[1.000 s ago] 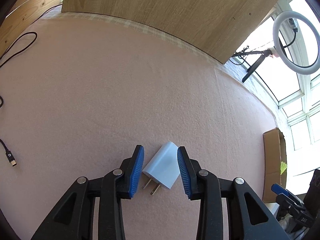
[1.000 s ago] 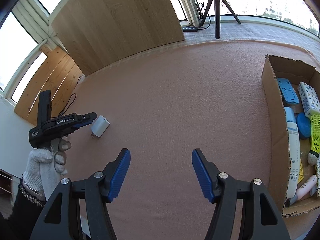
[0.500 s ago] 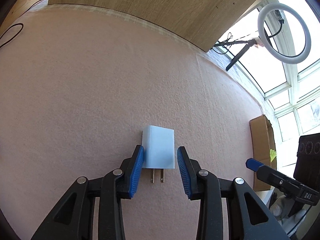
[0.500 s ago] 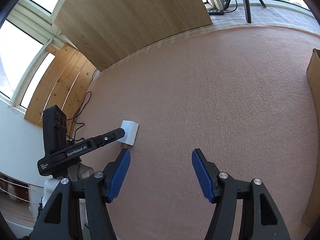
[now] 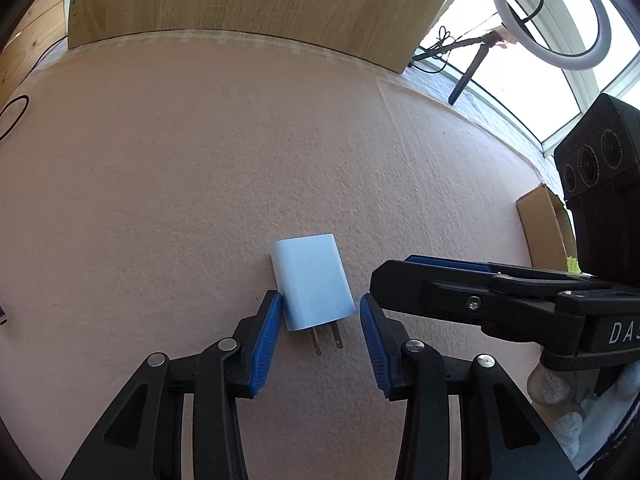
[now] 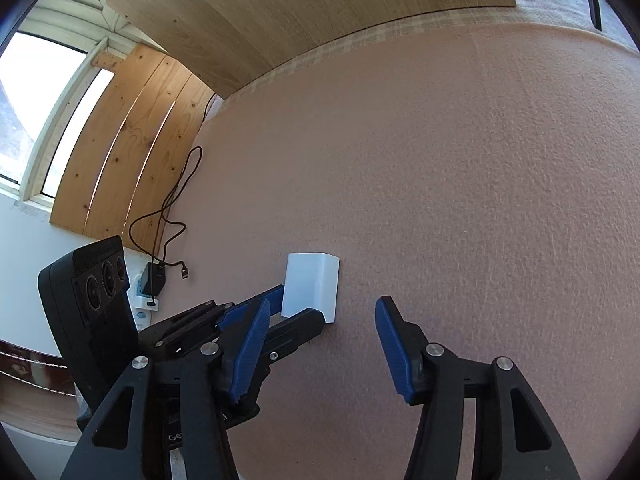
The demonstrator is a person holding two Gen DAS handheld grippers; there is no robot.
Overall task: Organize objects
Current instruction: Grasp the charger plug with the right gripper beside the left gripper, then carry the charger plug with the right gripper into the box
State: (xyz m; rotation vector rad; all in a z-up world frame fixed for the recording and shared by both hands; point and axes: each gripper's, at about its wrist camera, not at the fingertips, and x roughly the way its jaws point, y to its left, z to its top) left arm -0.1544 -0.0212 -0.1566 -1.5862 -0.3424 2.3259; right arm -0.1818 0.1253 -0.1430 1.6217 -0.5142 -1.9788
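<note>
The left gripper [image 5: 318, 344] has just opened around the white charger [image 5: 312, 282], ungripped; the open right gripper [image 6: 320, 344], narrowing, has come beside it, probably to help.

Ring light [image 5: 550, 14], black cable [image 6: 168, 216]

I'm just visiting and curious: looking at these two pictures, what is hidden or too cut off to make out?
- Left wrist view: the brown cardboard box is cut off by the black right gripper, so its contents are hidden.
- Right wrist view: the near end of the white plug-in charger block sits behind the left gripper; its prongs don't show.
- Left wrist view: the white-gloved hand is cut by the picture's edge.
</note>
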